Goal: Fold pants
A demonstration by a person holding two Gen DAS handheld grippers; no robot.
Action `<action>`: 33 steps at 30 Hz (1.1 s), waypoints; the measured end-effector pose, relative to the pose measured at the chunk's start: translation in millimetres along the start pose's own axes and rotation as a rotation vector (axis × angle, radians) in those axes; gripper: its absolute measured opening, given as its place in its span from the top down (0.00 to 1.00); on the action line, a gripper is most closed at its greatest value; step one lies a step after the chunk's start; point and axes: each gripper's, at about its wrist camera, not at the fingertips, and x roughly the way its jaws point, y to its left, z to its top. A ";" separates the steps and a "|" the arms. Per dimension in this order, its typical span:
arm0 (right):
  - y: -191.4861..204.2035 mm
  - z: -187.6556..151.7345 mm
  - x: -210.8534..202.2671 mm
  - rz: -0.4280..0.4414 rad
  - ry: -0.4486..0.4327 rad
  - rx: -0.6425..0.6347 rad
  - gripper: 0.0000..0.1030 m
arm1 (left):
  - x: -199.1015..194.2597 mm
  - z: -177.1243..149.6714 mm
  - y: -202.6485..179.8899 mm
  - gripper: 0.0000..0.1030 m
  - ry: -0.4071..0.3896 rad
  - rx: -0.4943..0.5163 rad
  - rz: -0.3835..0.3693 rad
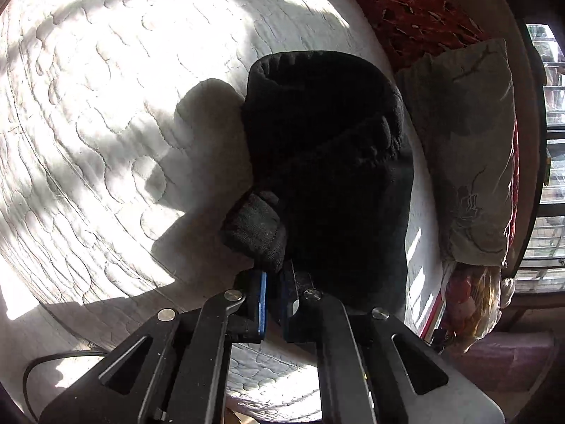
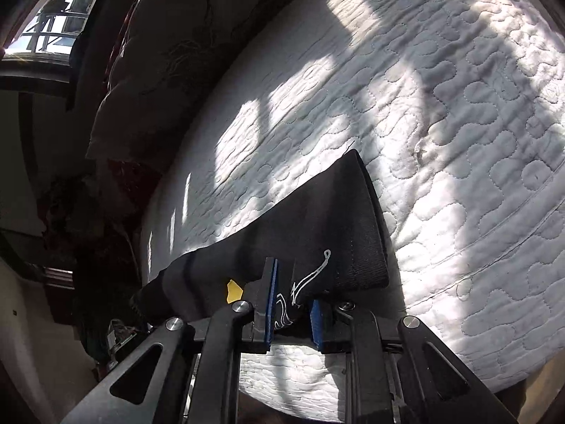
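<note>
The black pants [image 1: 328,162] lie stretched over the white quilted mattress [image 1: 106,106]. In the left wrist view my left gripper [image 1: 273,275] is shut on a ribbed cuff [image 1: 256,233] of the pants, with the dark cloth bunched just beyond its blue pads. In the right wrist view my right gripper [image 2: 293,304] is shut on the waist end of the pants [image 2: 335,222], where a white drawstring [image 2: 307,282] and a yellow tag [image 2: 233,290] show. The cloth is lifted a little off the mattress [image 2: 441,123].
A beige embroidered pillow [image 1: 473,148] and a red patterned blanket [image 1: 416,3] lie along the mattress edge by a window [image 1: 551,106]. The pillow [image 2: 159,53] also shows in the right wrist view. A plastic bag [image 1: 473,304] sits below the pillow. A black cable [image 1: 39,367] hangs at the near edge.
</note>
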 end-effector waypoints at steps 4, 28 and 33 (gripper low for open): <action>5.6 -0.2 -4.2 0.006 -0.009 0.009 0.83 | -33.6 20.7 -35.0 0.98 -0.047 0.065 -0.076; 15.9 -17.5 29.3 -0.033 0.061 0.047 0.81 | -12.3 86.8 -24.9 0.86 0.034 0.067 0.007; 15.3 -15.5 2.2 -0.044 -0.013 0.037 0.47 | -35.7 59.8 -24.7 0.43 -0.074 0.117 -0.009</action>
